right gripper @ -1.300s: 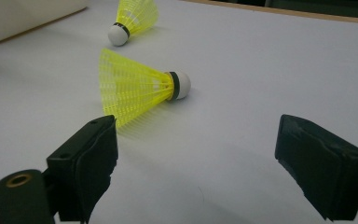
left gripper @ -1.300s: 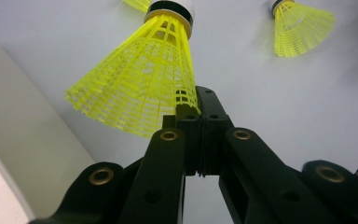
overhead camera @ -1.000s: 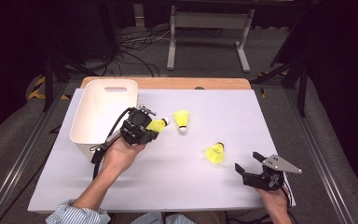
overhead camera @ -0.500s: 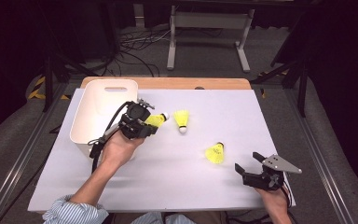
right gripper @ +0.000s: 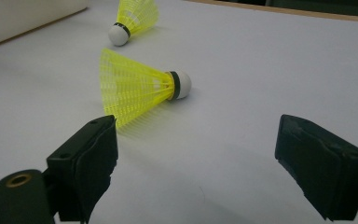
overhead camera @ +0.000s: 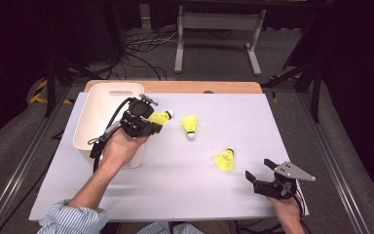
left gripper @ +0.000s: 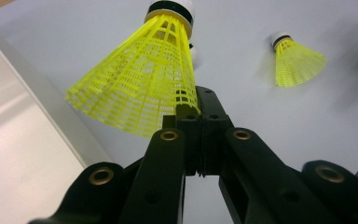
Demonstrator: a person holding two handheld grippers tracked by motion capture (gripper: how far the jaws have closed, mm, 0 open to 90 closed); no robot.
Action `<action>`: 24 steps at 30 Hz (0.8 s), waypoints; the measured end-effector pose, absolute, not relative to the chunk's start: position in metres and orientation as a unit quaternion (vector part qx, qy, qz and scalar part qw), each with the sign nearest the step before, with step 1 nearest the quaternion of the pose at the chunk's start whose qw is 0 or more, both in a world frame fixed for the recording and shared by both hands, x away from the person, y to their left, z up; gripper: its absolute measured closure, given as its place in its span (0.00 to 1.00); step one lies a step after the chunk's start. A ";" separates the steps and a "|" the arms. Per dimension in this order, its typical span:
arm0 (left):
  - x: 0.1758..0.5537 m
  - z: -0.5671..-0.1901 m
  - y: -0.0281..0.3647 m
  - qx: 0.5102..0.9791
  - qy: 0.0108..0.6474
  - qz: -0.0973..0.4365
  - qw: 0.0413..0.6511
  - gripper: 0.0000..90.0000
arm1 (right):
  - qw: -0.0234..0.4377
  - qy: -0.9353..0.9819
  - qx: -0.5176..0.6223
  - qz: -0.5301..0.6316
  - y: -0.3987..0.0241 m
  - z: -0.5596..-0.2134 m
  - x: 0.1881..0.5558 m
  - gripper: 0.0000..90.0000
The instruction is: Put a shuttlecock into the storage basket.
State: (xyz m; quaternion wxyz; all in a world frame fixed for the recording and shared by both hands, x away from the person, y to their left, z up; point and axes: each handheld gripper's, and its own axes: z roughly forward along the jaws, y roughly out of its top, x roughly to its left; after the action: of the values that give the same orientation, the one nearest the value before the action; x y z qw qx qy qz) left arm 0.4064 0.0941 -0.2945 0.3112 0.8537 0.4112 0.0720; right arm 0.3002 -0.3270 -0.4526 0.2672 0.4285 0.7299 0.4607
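Observation:
My left gripper point(overhead camera: 152, 125) hovers beside the right wall of the white bin point(overhead camera: 111, 87), shut on the skirt rim of a yellow shuttlecock point(overhead camera: 161, 117). In the left gripper view the jaws point(left gripper: 198, 111) pinch the mesh skirt point(left gripper: 140, 88), and the white cork points away. A second shuttlecock point(overhead camera: 190, 126) lies at mid-table, cork toward me. A third point(overhead camera: 225, 160) lies nearer the front right. My right gripper point(overhead camera: 258, 168) rests open near the front right edge, with that third shuttlecock point(right gripper: 135, 88) lying just ahead of its jaws point(right gripper: 196, 140) and apart from them.
The white mat point(overhead camera: 292, 146) covers a wooden tabletop point(overhead camera: 175, 87). The bin's wall point(left gripper: 23, 149) runs close to the left of the held shuttlecock. A loose shuttlecock point(left gripper: 297, 61) lies beyond it. Dark floor with cables and a metal stand point(overhead camera: 219, 22) lies behind the table.
My left gripper has lifted a little and drifted toward the bin with the shuttlecock still in its jaws. The right gripper and the two loose shuttlecocks have stayed put.

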 end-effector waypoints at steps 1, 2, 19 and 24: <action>0.407 -0.294 0.095 0.853 0.412 0.072 0.312 0.99 | 0.267 0.730 0.429 0.461 -0.327 -0.453 0.300 0.15; 0.408 -0.293 0.096 0.854 0.411 0.072 0.311 0.99 | 0.267 0.730 0.429 0.461 -0.327 -0.453 0.300 0.15; 0.415 -0.282 0.102 0.848 0.422 0.085 0.311 0.99 | 0.266 0.730 0.429 0.461 -0.327 -0.453 0.300 0.15; 0.417 -0.279 0.107 0.845 0.427 0.089 0.309 0.99 | 0.265 0.730 0.429 0.460 -0.327 -0.453 0.300 0.15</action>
State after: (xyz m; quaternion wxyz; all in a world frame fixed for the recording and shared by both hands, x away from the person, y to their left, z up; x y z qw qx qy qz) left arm 0.4171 0.1071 -0.2791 0.3093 0.8449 0.4274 0.0888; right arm 0.3001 -0.3268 -0.4528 0.2654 0.4294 0.7305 0.4600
